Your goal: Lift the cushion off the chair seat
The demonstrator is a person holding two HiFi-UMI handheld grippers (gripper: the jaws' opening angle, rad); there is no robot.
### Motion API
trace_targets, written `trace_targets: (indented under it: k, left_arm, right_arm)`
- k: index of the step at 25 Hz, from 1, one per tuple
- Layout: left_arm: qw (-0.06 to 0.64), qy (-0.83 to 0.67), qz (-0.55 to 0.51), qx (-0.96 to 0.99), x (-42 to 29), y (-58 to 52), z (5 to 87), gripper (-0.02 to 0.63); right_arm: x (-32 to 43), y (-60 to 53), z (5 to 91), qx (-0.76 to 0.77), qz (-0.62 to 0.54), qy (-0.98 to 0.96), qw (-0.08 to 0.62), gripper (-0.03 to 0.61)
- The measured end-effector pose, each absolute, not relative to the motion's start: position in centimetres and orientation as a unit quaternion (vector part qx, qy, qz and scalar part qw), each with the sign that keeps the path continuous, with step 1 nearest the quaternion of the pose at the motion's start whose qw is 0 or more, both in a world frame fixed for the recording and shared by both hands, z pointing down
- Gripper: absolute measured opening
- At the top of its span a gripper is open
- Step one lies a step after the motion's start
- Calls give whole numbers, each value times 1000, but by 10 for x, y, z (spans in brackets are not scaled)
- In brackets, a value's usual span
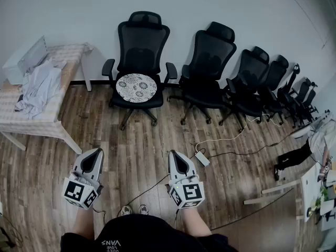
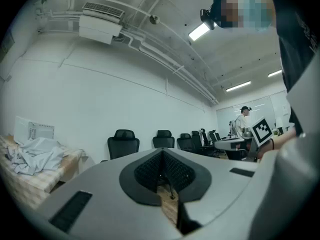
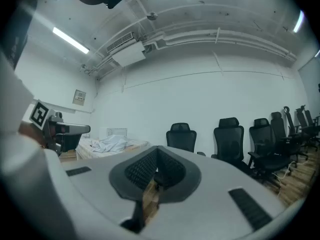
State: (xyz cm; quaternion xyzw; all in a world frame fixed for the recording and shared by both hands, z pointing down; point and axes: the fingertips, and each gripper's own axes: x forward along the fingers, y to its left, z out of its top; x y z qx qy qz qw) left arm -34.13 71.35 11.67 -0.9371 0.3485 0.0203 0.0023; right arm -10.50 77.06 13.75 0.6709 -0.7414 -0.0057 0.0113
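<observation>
In the head view the round, flower-patterned cushion (image 1: 136,87) lies flat on the seat of the leftmost black office chair (image 1: 138,40), covering the middle of the seat with a dark rim left bare around it. This chair stands on the wooden floor (image 1: 136,151) against the white wall, beside the far right corner of a desk (image 1: 29,121) with a checked cover. A crumpled grey cloth (image 1: 39,86) lies on the desk. More black chairs line the wall to the right, and a white power strip (image 1: 202,159) with its cable lies on the floor in front of them. The left gripper (image 1: 96,151) and the right gripper (image 1: 176,154) are held side by side over the floor, well apart from the cushion and pointing toward the chairs. The left gripper view shows its jaws pressed together with nothing between them; the chair row stands far off beyond them, and the cushion cannot be made out there. The right gripper view shows the same: jaws closed on nothing, with the desk and its cloth to the left and the chairs to the right.
</observation>
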Motion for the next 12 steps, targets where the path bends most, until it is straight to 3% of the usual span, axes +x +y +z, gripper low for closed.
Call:
trace_targets:
  k: [12]
  left_arm:
    - [-7,348,18,-937,-344,708,118,9]
  right_arm:
    - [-110,767,131,666,-5,-746,-6,17]
